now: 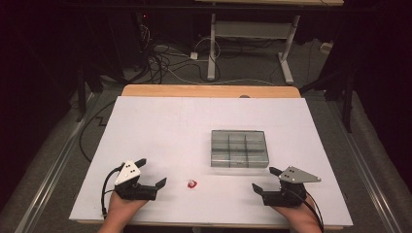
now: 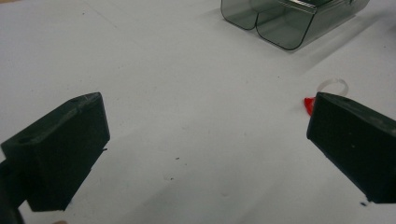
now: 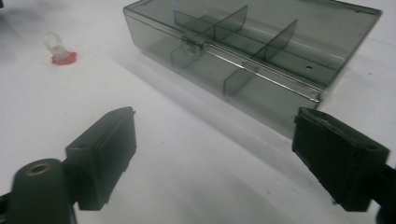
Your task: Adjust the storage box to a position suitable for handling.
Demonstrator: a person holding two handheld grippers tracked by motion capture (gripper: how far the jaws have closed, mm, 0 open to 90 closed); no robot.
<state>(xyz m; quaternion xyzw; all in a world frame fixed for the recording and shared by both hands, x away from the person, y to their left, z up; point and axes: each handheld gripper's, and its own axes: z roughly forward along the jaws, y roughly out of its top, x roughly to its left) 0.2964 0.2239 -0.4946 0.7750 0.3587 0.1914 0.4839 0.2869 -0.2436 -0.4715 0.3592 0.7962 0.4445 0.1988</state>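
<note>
High view: left claw [image 1: 152,173], right claw [image 1: 266,179] spread wide, empty, touching nothing.

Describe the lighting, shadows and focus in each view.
High view: white table cover brightly lit, the room behind dark. Left gripper view: the near tongs are soft, the red-and-clear piece partly hidden. Right gripper view: the smoky divided box casts a soft shadow towards the tongs; glare along its rim.

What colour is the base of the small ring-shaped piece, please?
Red base under a clear loop, best in the right gripper view.
</note>
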